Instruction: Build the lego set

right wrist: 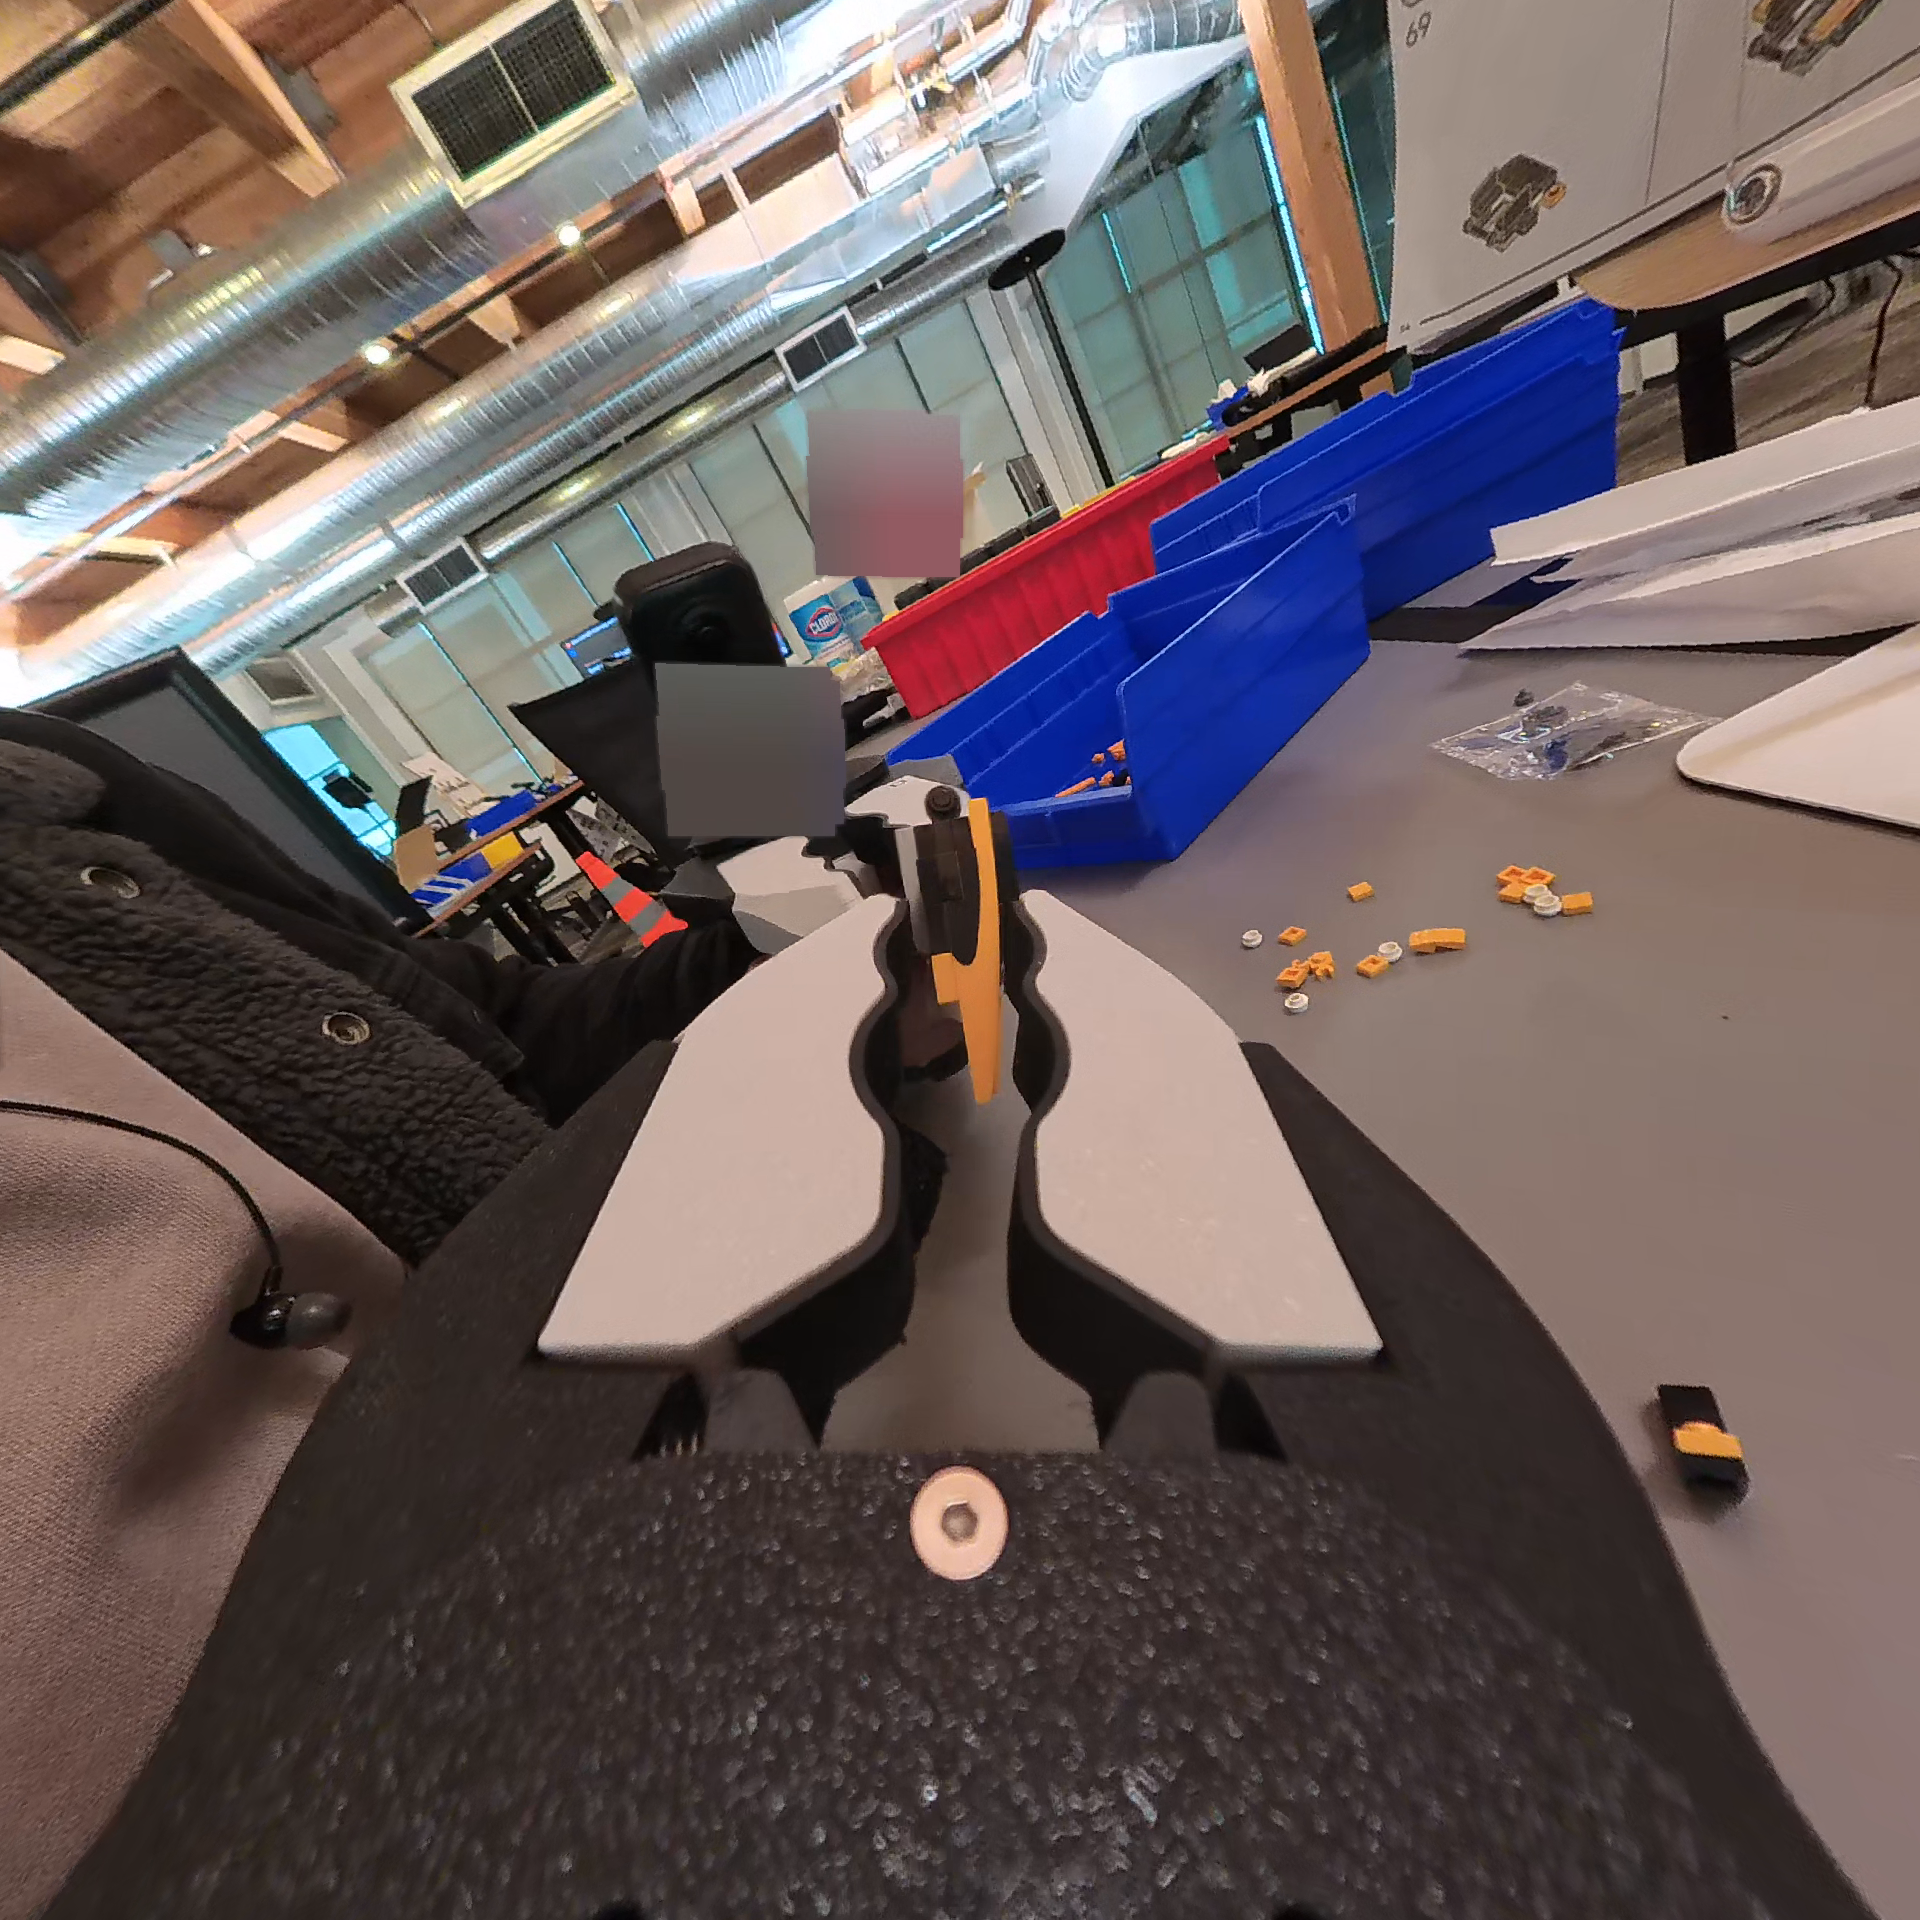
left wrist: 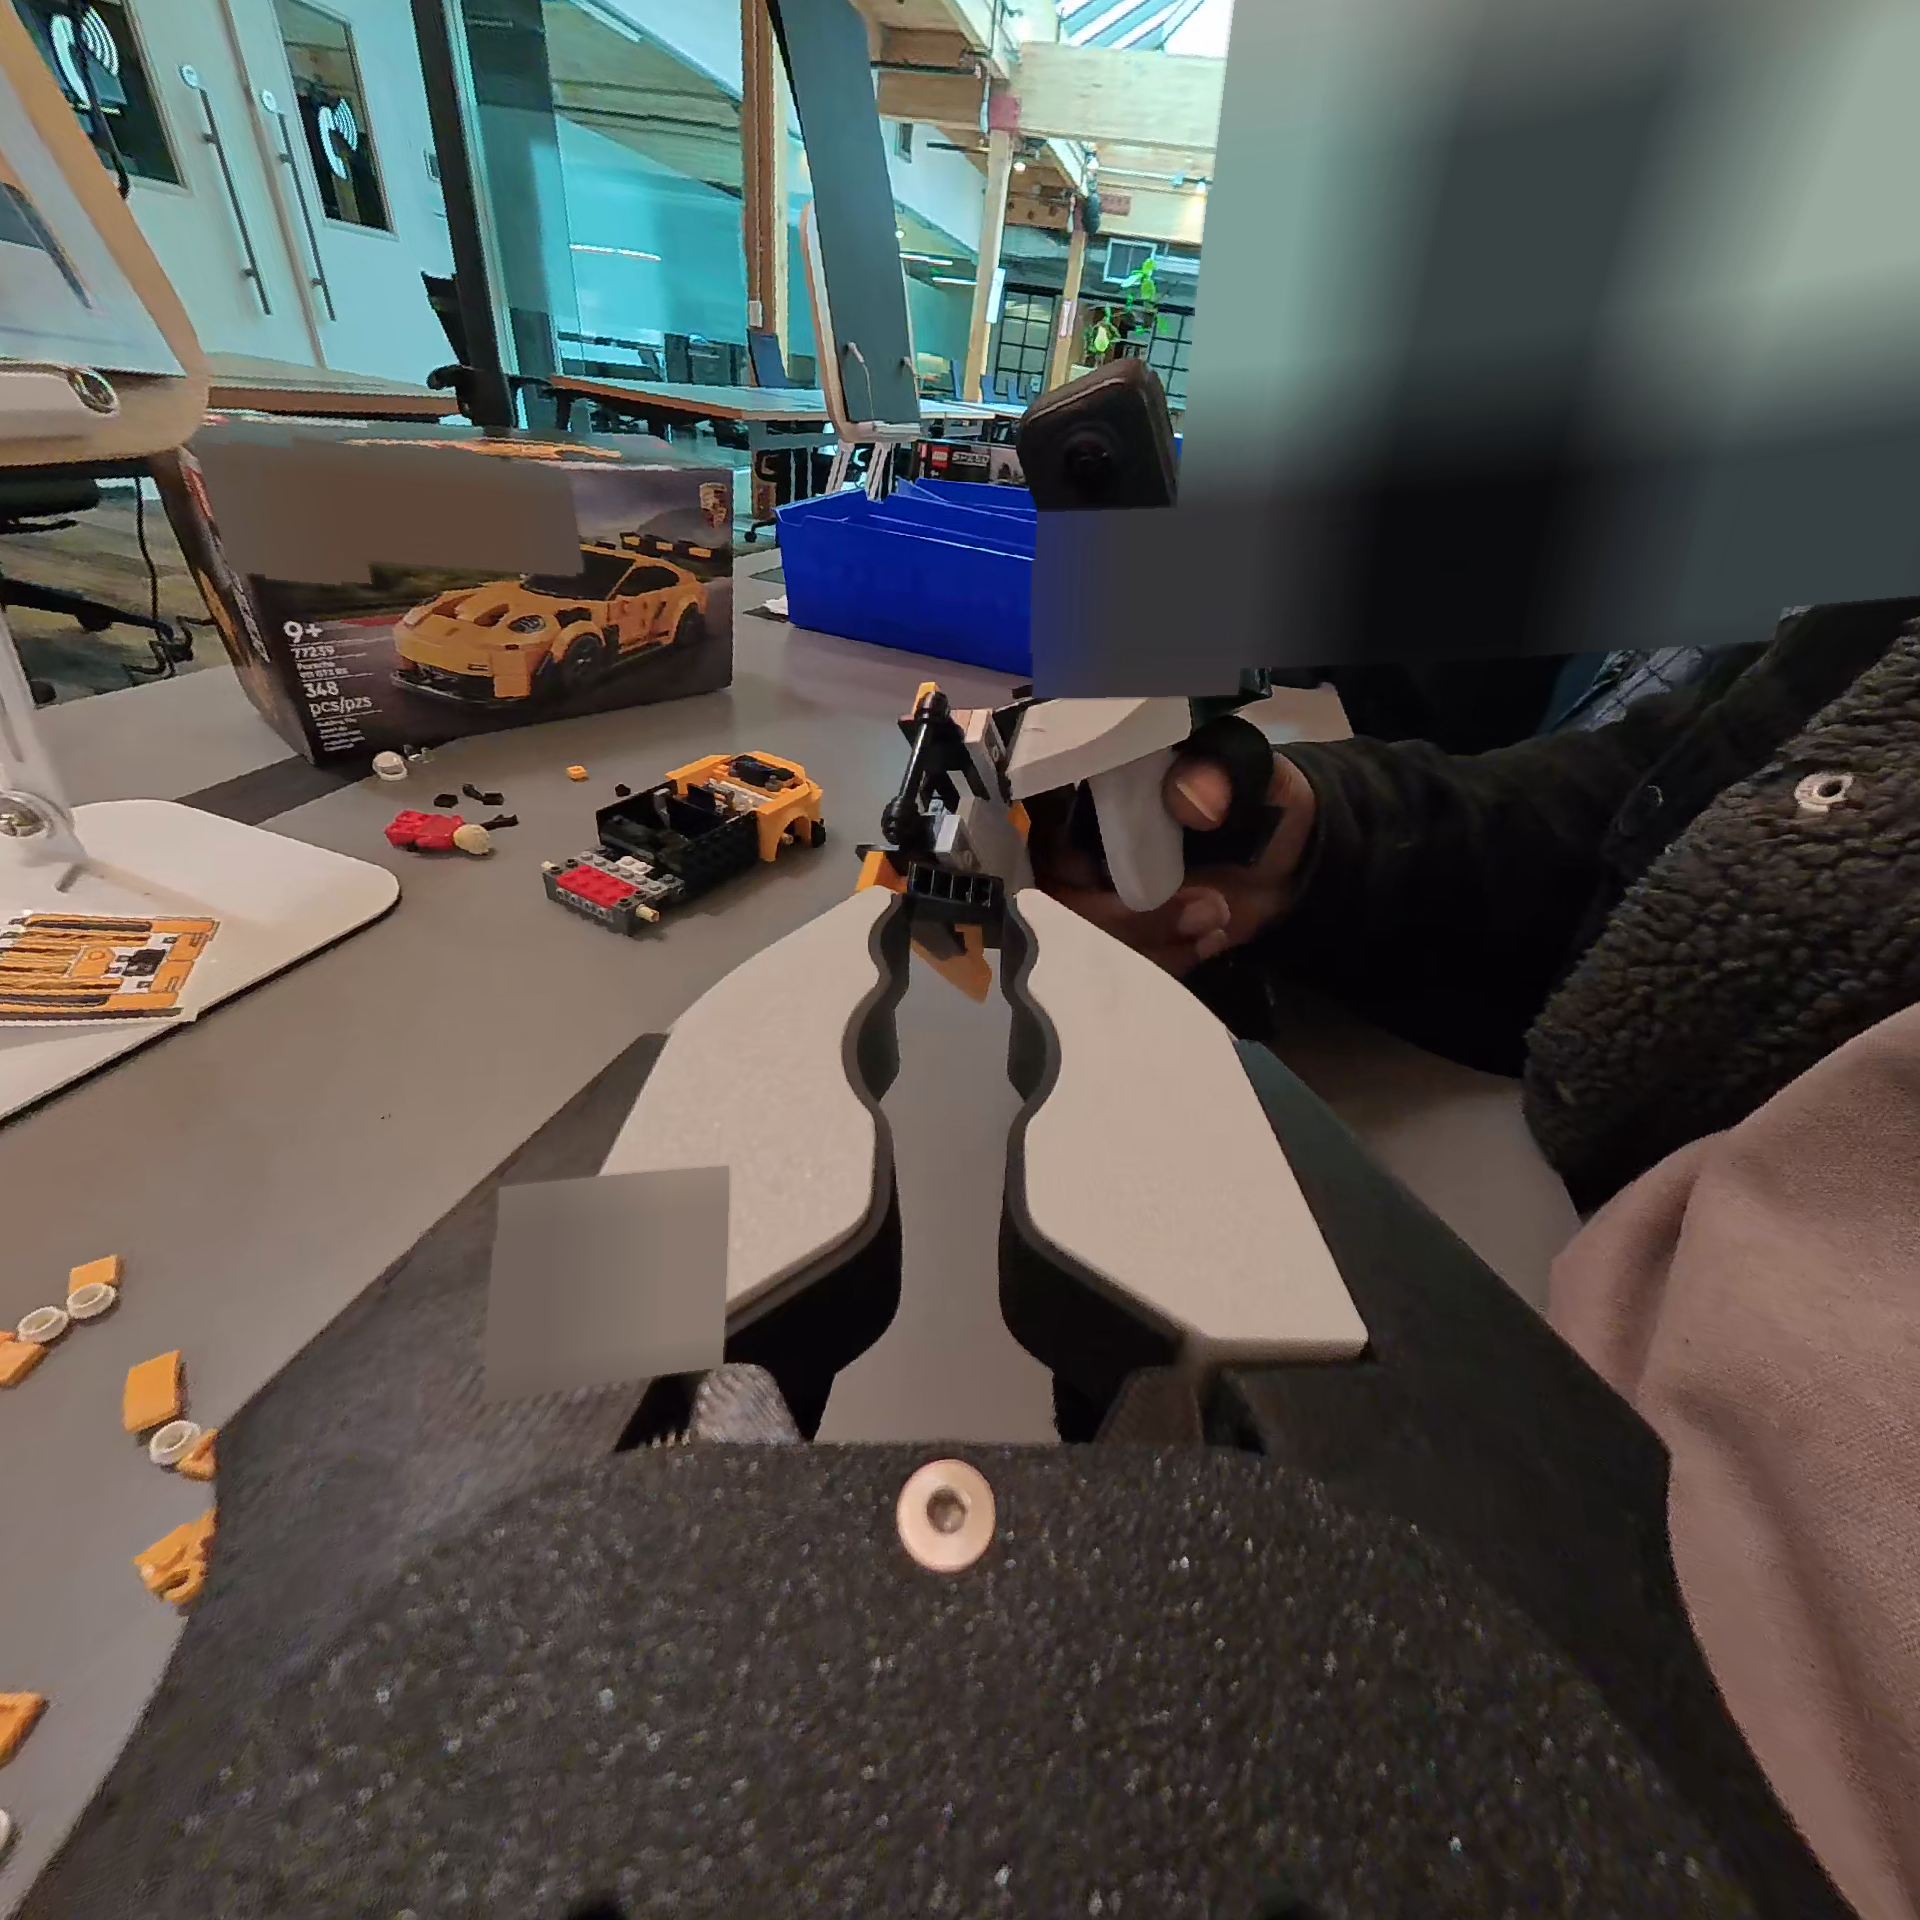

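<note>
Both grippers hold one small black and orange lego sub-assembly (left wrist: 954, 886) in the air above the grey table (left wrist: 436, 1091). My left gripper (left wrist: 948, 920) is shut on its black grille end. My right gripper (right wrist: 961, 920) is shut on its orange curved panel (right wrist: 982, 997). The right gripper (left wrist: 1003, 805) also shows in the left wrist view, with a black bar piece (left wrist: 920, 774) sticking up beside it. The left gripper (right wrist: 868, 847) shows beyond the panel in the right wrist view. A partly built orange and black car (left wrist: 707, 831) rests on the table, left of the grippers.
The lego box (left wrist: 468, 603) stands behind the car. A red minifigure (left wrist: 436, 831) and a sticker sheet (left wrist: 94, 961) lie at left. Loose orange pieces (right wrist: 1434, 940) lie scattered. Blue bins (right wrist: 1195, 748), a plastic bag (right wrist: 1558, 727) and a black-orange piece (right wrist: 1699, 1444) are at right.
</note>
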